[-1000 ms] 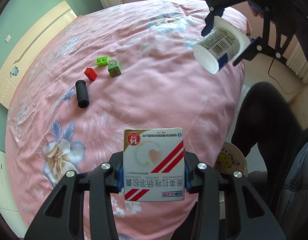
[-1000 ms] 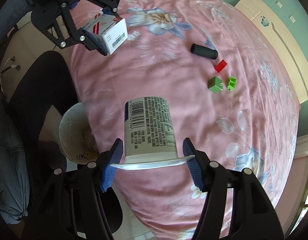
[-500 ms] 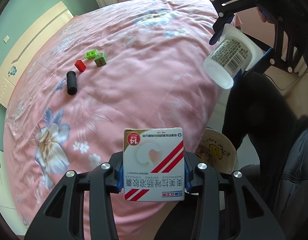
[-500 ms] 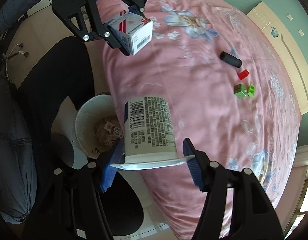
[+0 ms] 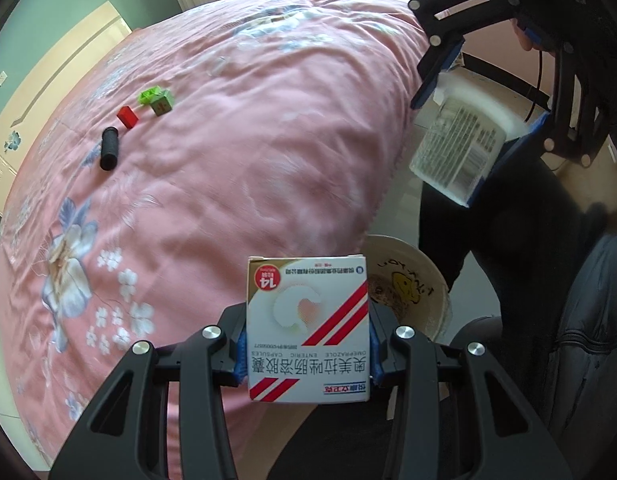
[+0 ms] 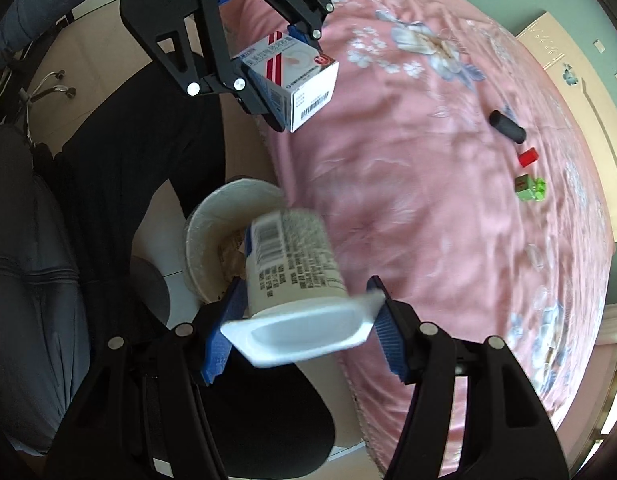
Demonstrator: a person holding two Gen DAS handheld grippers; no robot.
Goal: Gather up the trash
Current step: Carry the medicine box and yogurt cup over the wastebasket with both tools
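1. Left claw (image 5: 307, 344) clenched on white cardboard medicine box with red diagonal stripes (image 5: 307, 330); box upright between blue pads, held past bed edge, just beside bin.
2. Same box (image 6: 292, 80) seen from right wrist camera, barcode face toward lens, gripped high above floor.
3. Right claw (image 6: 304, 330) spread wider than white plastic yogurt cup with printed label (image 6: 296, 276); cup tilted and blurred, rim corner touching right pad, base pointing toward bin. Whether left pad touches cup: cannot tell.
4. Cup (image 5: 458, 152) in left wrist view between blue pads of right claw (image 5: 474, 128), above floor beside bed.
5. Round cream-white trash bin with yellow cartoon face (image 5: 424, 276) on floor against bed side, some scraps inside; rim (image 6: 200, 216) directly beneath cup.
6. On pink floral bedspread (image 5: 236, 140), well apart from both claws: black cylinder (image 5: 109, 148), red block (image 5: 127, 116), two green blocks (image 5: 156, 99) touching each other.
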